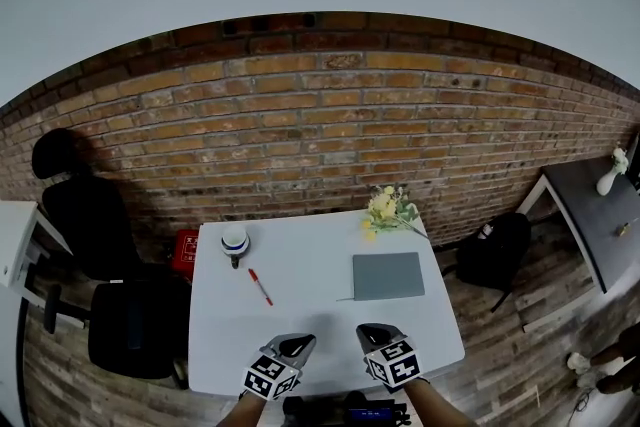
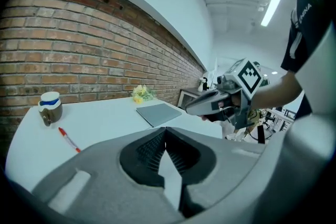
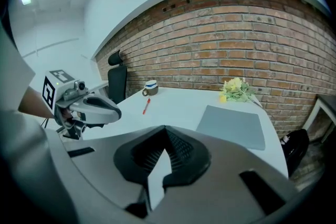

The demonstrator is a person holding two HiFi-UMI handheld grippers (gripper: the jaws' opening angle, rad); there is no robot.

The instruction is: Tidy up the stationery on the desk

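Soft, even indoor light, a ceiling strip lamp (image 2: 271, 6) glaring; strong fisheye bending and dark corners.

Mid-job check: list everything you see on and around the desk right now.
desk: one, white, centre, against brick wall
mug: one, white with blue band, desk's far left corner
pen: one, red, left of centre, nearer than the mug
notebook: one, grey, flat on desk's right half
flowers: one bunch, yellow, far right corner
office chair: one, black, left of desk
red object: one, floor beside chair, kind unclear
bag: one, black, floor right of desk
vase: one, white, on dark side table, far right
left gripper: one, grey, near edge, shut, empty
right gripper: one, grey, near edge, shut, empty
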